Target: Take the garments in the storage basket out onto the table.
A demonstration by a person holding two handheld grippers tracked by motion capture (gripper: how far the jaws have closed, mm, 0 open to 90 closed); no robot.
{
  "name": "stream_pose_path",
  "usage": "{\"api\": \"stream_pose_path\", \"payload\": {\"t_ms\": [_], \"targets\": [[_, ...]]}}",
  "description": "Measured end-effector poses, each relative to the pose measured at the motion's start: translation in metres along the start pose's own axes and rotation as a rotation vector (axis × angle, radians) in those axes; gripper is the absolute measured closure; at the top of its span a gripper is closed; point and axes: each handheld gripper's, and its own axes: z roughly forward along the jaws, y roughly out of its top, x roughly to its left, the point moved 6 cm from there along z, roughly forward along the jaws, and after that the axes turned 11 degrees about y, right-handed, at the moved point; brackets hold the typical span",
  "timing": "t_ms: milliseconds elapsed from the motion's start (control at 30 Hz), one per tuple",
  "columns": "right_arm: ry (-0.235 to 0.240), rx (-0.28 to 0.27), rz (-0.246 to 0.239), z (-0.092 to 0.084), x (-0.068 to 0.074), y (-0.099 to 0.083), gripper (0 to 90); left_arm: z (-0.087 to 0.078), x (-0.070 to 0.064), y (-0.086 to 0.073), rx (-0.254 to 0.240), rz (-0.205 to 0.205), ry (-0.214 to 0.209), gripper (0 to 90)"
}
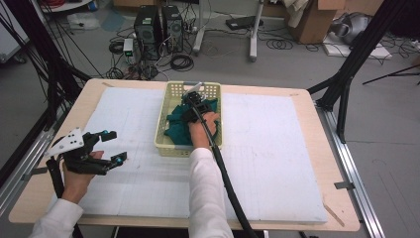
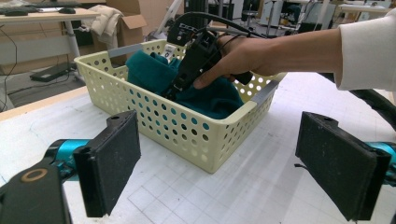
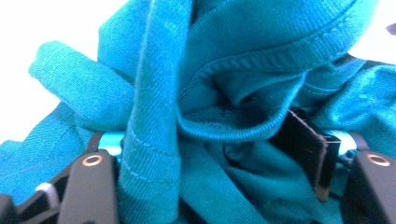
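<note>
We are in the middle of picking the teal cloth (image 1: 179,125) out of the yellow basket (image 1: 162,133) at the middle of the table (image 1: 277,148). The right gripper (image 1: 190,106) is pushed down into the bundle, and its own view has folds and a hemmed edge (image 3: 224,133) lying between its jaws; these stand about halfway apart, and one pad (image 3: 306,144) is still partly bare, so we judge the grip not yet firm. To do this well, we should close until both pads press on a thick fold, not just on the thin hem, which could slip out. Then we should lift straight up, slowly, so the cloth clears the basket's rim without dragging the light basket along.

Our left gripper (image 1: 113,147) hovers over the white mat (image 1: 277,129), well apart from the basket to the left, its jaws wide open and holding nothing. If the basket starts to rise with the cloth, we judge this gripper could press on the near wall to steady it.
</note>
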Motion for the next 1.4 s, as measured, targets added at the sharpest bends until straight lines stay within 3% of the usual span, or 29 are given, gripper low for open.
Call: {"api": "stream_pose_path", "payload": {"t_ms": [267, 567, 867, 1400], "targets": [[0.014, 0.013, -0.001, -0.002, 0.002, 0.000, 54.4, 0.000, 0.000, 0.000, 0.000, 0.000, 0.000, 14.2], [0.020, 0.015, 0.019, -0.004, 0.005, 0.000, 65.9, 0.001, 0.000, 0.000, 0.001, -0.001, 0.001, 14.2], [0.019, 0.006, 0.023, -0.005, 0.006, 0.000, 66.8, 0.000, 0.001, -0.001, 0.004, -0.002, 0.004, 14.2], [0.096, -0.043, 0.029, -0.031, 0.005, 0.007, 67.9, 0.000, 0.003, -0.001, 0.003, -0.003, 0.014, 14.2]]}}
